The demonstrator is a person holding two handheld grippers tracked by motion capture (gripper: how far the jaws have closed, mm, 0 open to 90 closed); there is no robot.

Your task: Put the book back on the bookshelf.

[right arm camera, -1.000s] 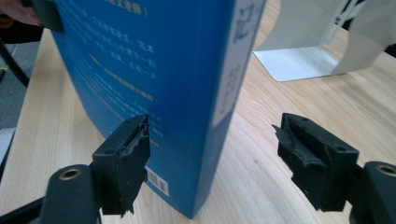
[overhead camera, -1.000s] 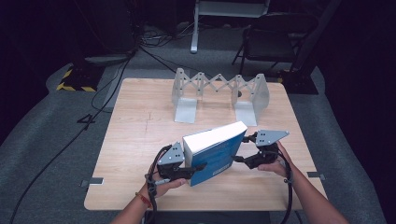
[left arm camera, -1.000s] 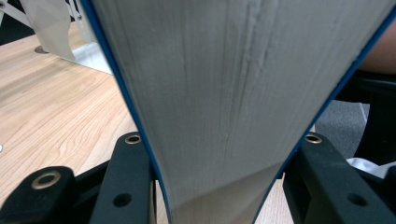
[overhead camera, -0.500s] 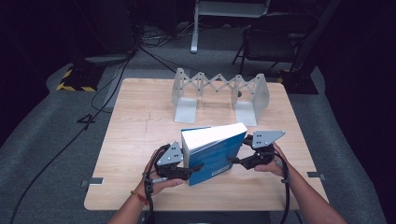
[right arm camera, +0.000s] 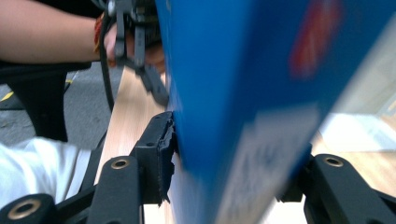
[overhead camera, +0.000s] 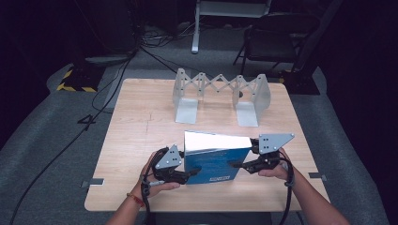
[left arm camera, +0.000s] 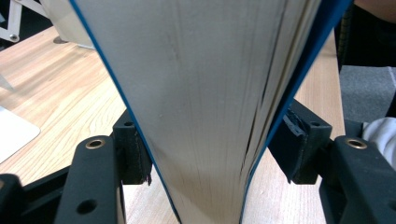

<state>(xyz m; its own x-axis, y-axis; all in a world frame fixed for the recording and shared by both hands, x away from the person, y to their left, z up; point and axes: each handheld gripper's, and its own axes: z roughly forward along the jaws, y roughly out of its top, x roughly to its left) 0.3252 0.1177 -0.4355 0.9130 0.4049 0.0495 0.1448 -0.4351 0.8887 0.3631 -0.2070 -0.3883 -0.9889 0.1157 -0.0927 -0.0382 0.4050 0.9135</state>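
Left claw (overhead camera: 193,172), right claw (overhead camera: 234,165) facing inward

This looks like a recording studio or lab space set up for capturing handling work, not a home or shop. A single light-wood table (overhead camera: 141,140) stands alone on grey carpet (overhead camera: 47,154), brightly lit while everything around it falls into darkness. Black cables (overhead camera: 94,117) trail across the floor past the table's far left corner, near a yellow-and-black hazard-striped base (overhead camera: 70,84). Beyond the table's far edge stand the white legs of a stand (overhead camera: 195,28) and a dark chair (overhead camera: 272,42). Tape marks (overhead camera: 94,182) sit on the carpet at the table's near corners, fixing its position.
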